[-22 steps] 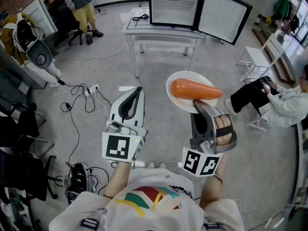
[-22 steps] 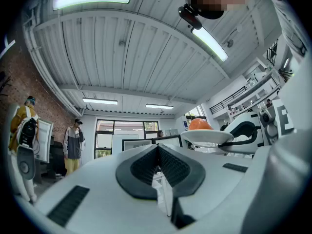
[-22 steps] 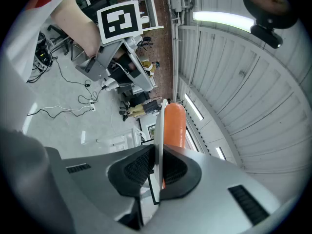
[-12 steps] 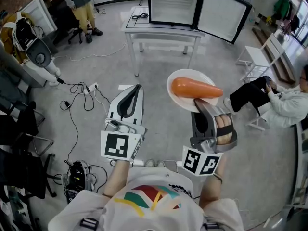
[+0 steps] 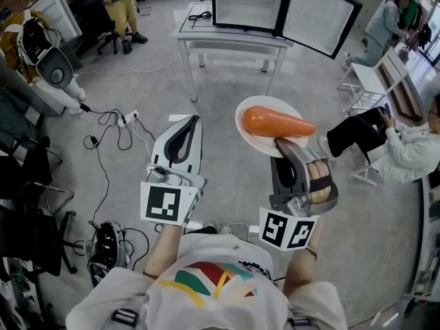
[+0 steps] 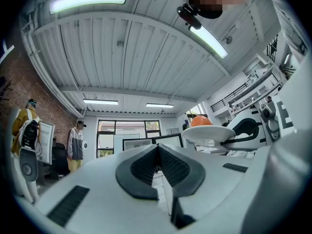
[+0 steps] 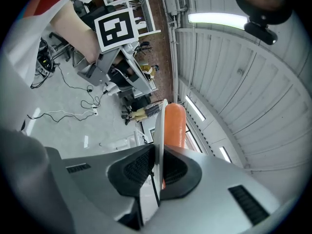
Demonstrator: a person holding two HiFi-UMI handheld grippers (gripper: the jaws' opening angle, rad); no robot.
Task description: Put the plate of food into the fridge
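A white plate point(image 5: 254, 137) carries a large orange carrot point(image 5: 277, 123). My right gripper point(image 5: 283, 146) is shut on the plate's near rim and holds it level in the air above the floor. In the right gripper view the plate point(image 7: 159, 130) stands edge-on between the jaws, the carrot point(image 7: 174, 126) beyond it. My left gripper point(image 5: 187, 126) hangs to the left of the plate, shut and empty; its own view shows the plate point(image 6: 214, 134) off to the right. The fridge point(image 5: 249, 3) stands on a white table point(image 5: 230, 40) ahead, its door point(image 5: 322, 18) swung open to the right.
Cables and a power strip point(image 5: 130, 124) lie on the floor at left. A seated person point(image 5: 385, 143) is at the right, next to a white stool point(image 5: 363, 88). Another person point(image 5: 118, 5) stands at the back left, one more at the back right point(image 5: 385, 23).
Both grippers and the plate have shifted slightly up and left in the head view as I move towards the table. A person has walked into view at the back right.
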